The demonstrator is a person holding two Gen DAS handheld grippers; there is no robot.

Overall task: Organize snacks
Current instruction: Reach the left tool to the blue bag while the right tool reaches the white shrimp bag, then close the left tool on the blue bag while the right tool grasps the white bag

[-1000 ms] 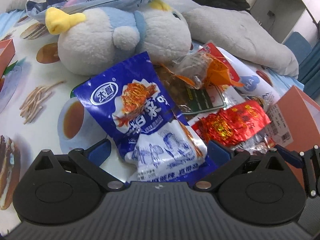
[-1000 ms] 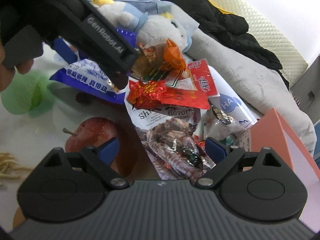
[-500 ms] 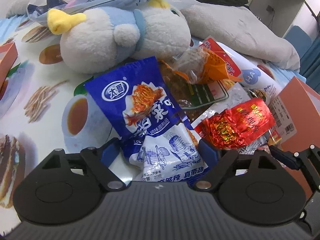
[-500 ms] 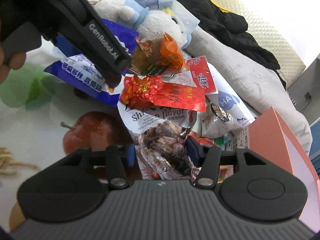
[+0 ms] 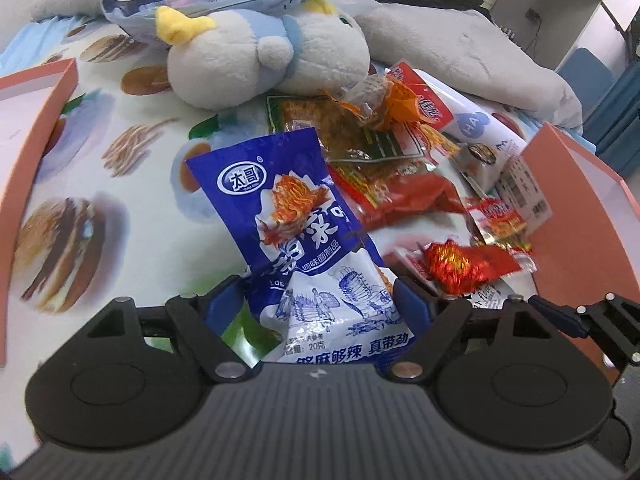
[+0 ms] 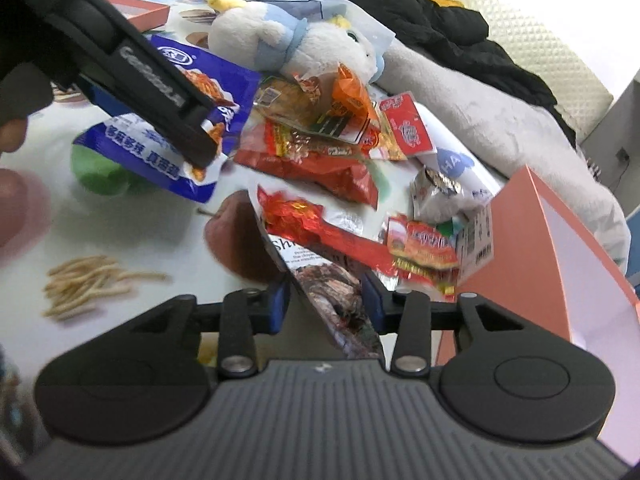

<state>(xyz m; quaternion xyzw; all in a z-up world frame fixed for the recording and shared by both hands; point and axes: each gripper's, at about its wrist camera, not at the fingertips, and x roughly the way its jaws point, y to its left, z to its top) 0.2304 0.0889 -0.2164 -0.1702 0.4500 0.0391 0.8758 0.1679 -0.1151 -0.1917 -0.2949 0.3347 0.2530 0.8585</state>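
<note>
A blue snack packet [image 5: 288, 208] sits between the jaws of my left gripper [image 5: 320, 300], which are closing; the pads press its lower end. In the right wrist view the blue packet [image 6: 228, 80] hangs off the cloth under a left finger [image 6: 160, 92]. My right gripper [image 6: 325, 304] is closing too, its pads on a white and clear shrimp-flavour packet [image 6: 332, 292] held tilted above the cloth. A red foil packet [image 6: 304, 216] rests on its upper end. More red and orange snack packets [image 5: 380, 168] lie piled beyond.
A grey and blue plush toy [image 5: 260, 60] lies behind the pile on a food-print cloth [image 5: 100, 200]. An orange box [image 6: 540, 240] stands at the right, another orange box [image 5: 36, 120] at the left. A grey pillow [image 5: 460, 52] and black jacket [image 6: 440, 20] lie at the back.
Both grippers have narrowed onto their packets and risen. The blue packet and the shrimp-flavour packet have come up off the cloth, and the red foil packet rode along.
</note>
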